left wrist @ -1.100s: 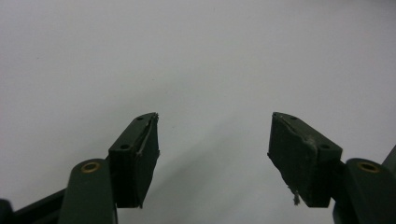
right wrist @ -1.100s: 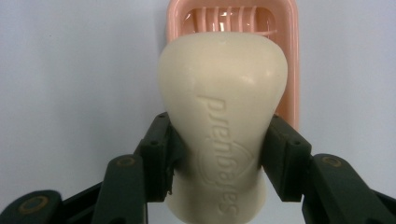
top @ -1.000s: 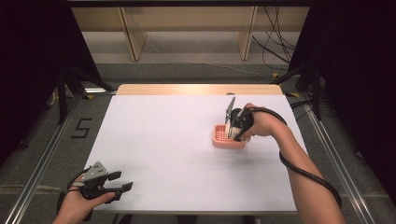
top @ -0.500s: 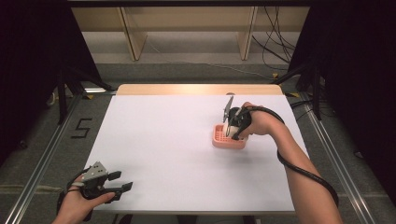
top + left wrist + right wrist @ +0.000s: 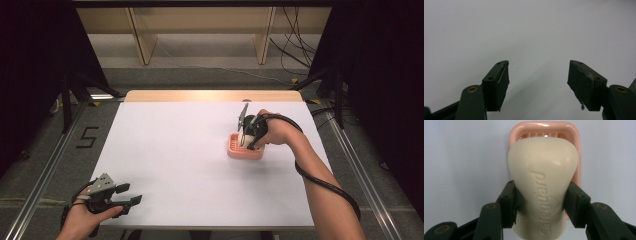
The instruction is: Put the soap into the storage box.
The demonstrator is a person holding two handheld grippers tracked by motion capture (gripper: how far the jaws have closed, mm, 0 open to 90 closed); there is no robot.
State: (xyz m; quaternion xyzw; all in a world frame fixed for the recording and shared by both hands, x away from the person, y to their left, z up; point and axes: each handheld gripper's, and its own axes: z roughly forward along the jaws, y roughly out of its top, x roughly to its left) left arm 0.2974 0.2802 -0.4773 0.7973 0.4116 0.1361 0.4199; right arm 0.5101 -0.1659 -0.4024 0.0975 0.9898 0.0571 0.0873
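A cream bar of soap [image 5: 541, 182] with embossed lettering sits between the jaws of my right gripper [image 5: 540, 205], which is shut on its sides. The soap hangs just above a pink soap dish [image 5: 571, 150]. In the high view the pink soap dish [image 5: 236, 150] lies on the white table [image 5: 175, 150] at right of centre, with the right gripper [image 5: 246, 139] pointing down over it. My left gripper [image 5: 131, 202] rests near the table's front left corner. The left gripper [image 5: 537, 85] stands open over bare white tabletop.
The table has a wooden strip [image 5: 210, 95] along its far edge. Beyond it stand wooden shelf legs [image 5: 142, 40] and loose cables [image 5: 295, 55] on the floor. A "5" marking [image 5: 86, 137] is on the floor at left. Metal rails [image 5: 40, 175] flank the table.
The right gripper with the soap has risen slightly over the dish and tilted a little. The left gripper has stayed where it was.
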